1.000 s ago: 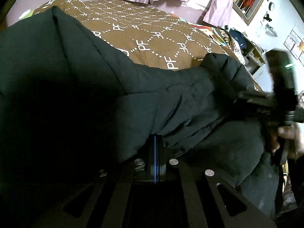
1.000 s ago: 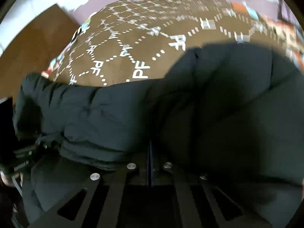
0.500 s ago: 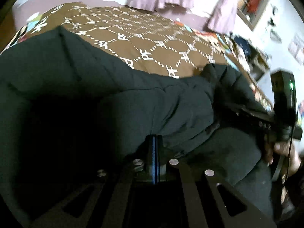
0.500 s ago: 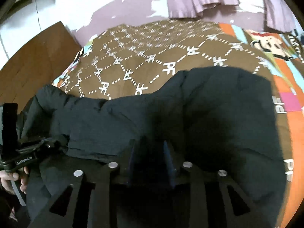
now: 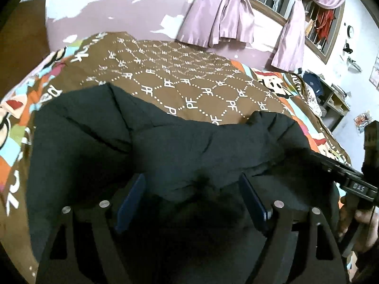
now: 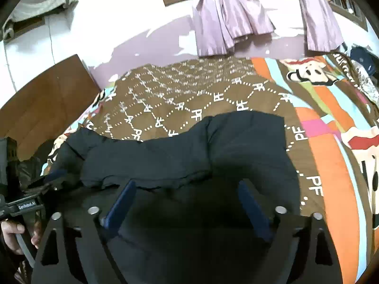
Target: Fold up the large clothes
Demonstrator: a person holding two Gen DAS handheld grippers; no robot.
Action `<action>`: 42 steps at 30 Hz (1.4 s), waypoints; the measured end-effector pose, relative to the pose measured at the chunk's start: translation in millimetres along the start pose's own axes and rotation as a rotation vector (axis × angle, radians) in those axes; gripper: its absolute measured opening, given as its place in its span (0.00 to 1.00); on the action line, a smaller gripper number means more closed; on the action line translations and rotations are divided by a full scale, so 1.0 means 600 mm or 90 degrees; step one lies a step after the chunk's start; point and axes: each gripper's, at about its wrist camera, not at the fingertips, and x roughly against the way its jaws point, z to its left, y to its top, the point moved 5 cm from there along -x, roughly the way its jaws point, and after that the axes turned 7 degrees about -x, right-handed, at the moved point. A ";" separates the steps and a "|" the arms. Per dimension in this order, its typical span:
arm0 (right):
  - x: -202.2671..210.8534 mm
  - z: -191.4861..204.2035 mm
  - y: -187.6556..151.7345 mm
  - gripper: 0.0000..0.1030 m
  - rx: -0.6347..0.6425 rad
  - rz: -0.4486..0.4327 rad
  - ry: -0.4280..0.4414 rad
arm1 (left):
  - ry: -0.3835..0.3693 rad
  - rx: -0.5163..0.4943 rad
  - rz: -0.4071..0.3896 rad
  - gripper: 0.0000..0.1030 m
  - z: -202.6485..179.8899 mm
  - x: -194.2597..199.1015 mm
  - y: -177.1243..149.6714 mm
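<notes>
Jacket (image 5: 165, 146), dark and puffy, lies folded on the bed (image 5: 189, 90); its near part sinks into shadow. My left gripper (image 5: 193, 198) and right gripper (image 6: 187, 203) have just been opening, fingers (image 6: 119, 203) spread above the cloth, gripping nothing. Frame edges cut off my hands.

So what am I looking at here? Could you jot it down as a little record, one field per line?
Place: a bedroom, with lilac curtains at a barred window
Surface: a bed under a brown patterned bedspread
Garment: a dark padded jacket, lying folded over on the bedspread
Left gripper: jaws have just been opening, now wide apart over the jacket, pads off the fabric
Right gripper: the same, jaws just opened, not gripping
Person: only a hand on the left tool's handle shows
</notes>
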 end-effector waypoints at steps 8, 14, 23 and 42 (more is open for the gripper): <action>0.093 0.016 -0.037 0.99 0.002 -0.026 0.013 | 0.046 -0.020 -0.062 0.93 -0.036 0.071 -0.030; 0.160 0.037 -0.069 1.00 0.008 -0.043 0.026 | 0.033 -0.020 -0.091 0.98 -0.065 0.135 -0.051; 0.272 0.079 -0.131 1.00 0.050 -0.061 0.055 | 0.034 -0.043 -0.124 0.98 -0.112 0.255 -0.097; 0.371 0.078 -0.349 1.00 0.171 0.074 0.087 | 0.018 -0.041 -0.087 0.98 -0.160 0.411 -0.307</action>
